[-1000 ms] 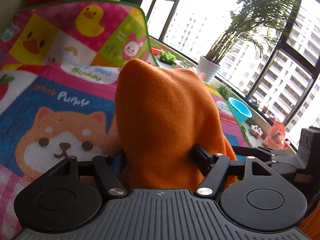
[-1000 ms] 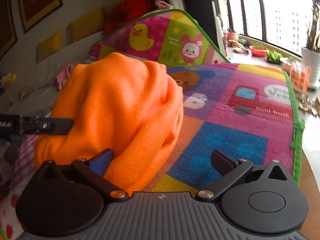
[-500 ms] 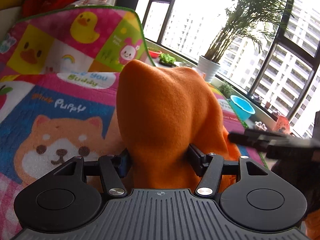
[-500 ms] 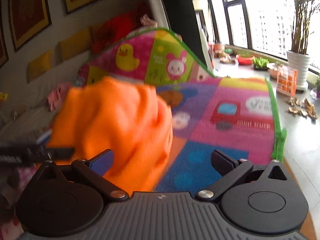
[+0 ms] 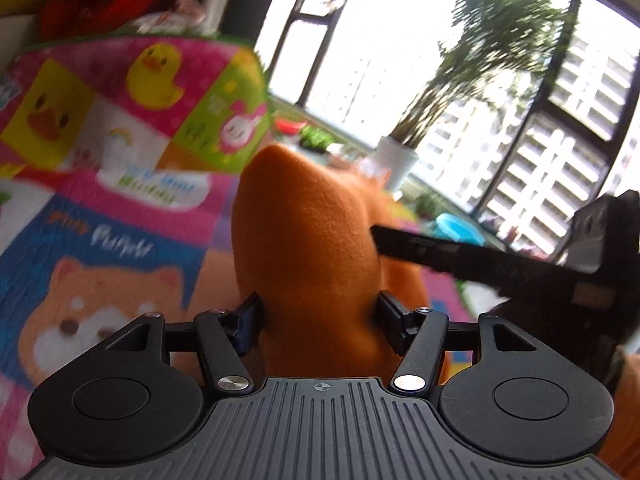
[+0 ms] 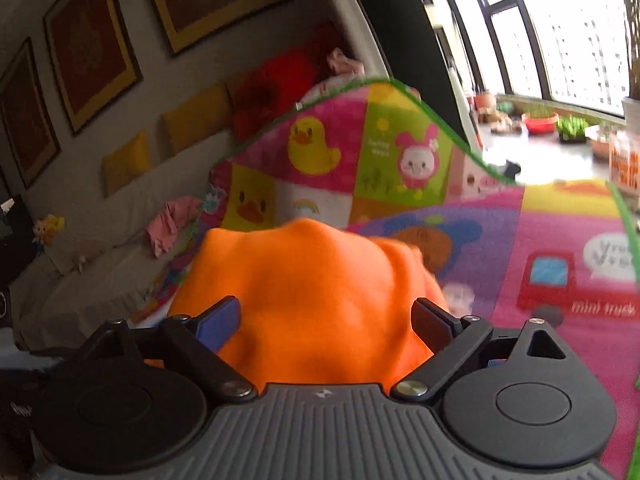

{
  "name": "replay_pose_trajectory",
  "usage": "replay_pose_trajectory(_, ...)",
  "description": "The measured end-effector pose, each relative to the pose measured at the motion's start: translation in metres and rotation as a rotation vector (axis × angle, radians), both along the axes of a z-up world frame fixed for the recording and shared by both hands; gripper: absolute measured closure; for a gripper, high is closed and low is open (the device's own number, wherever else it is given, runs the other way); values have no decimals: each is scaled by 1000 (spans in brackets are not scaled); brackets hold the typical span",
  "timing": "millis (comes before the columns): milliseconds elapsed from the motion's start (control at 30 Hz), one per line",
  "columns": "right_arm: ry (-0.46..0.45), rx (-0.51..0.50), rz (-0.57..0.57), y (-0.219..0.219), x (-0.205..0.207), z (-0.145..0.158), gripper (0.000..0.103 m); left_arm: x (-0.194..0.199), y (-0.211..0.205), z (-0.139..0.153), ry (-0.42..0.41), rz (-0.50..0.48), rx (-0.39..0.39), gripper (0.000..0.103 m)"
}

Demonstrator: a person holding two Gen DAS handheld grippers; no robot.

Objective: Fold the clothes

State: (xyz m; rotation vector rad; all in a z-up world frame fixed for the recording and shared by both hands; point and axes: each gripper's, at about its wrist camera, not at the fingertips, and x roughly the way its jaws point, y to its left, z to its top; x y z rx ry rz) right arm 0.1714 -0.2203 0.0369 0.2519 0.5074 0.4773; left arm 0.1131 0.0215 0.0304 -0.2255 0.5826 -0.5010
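Holding the orange cloth (image 5: 312, 248) bunched above the play mat (image 5: 120, 216), we have our left gripper (image 5: 320, 320) clamped on it. Our right gripper (image 6: 326, 320) straddles its right part; whether it grips, we cannot tell. Next we need it spread flat.

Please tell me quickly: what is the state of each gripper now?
Left gripper: closed on the orange cloth.
Right gripper: cloth lies between its fingers, but whether it grips cannot be told.
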Motion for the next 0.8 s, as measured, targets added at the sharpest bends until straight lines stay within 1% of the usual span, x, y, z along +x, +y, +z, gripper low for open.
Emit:
replay_pose_trajectory(67,-50,-47,-46,-8,-4,9,9,2,-9,7,-33,-35,10,37)
replay_pose_trajectory(133,-50,-122,-92,-15,-1,9,8,6,-15,4,-17,-43,24,34)
replay_pose_trajectory(167,-38,-168,-114,-17,1,6,7,7,-16,2,-6,-41,29,34)
replay_pose_trajectory(233,-12,-254,-134,-17,4,-6,7,8,-11,-1,18,-26,9,25)
replay_pose_trajectory(267,-1,-299,-137,-15,4,-13,7,9,-7,-2,31,-15,-4,22)
replay_pose_trajectory(333,5,-380,-137,-11,4,-28,5,10,4,-4,55,10,-27,12)
replay_pose_trajectory(400,2,-394,-139,-10,1,-36,4,14,13,-8,80,32,-25,10)
replay_pose_trajectory(467,4,-395,-145,-10,1,-36,4,19,18,-16,124,33,-34,10)
replay_pose_trajectory(567,-5,-439,-157,-8,-4,-35,3,28,22,-37,233,-3,-124,10)
replay_pose_trajectory(600,-4,-453,-159,-8,-6,-35,3,29,21,-43,262,-19,-158,13)
replay_pose_trajectory(633,5,-456,-153,-7,-8,-36,3,31,19,-47,284,-37,-187,18)
replay_pose_trajectory(700,22,-444,-138,-8,-12,-38,3,31,14,-43,282,-62,-213,26)
replay_pose_trajectory(733,30,-428,-128,-8,-13,-38,3,30,12,-36,266,-71,-219,26)
replay_pose_trajectory(800,27,-403,-114,-7,-17,-36,3,28,13,-13,199,-91,-225,26)
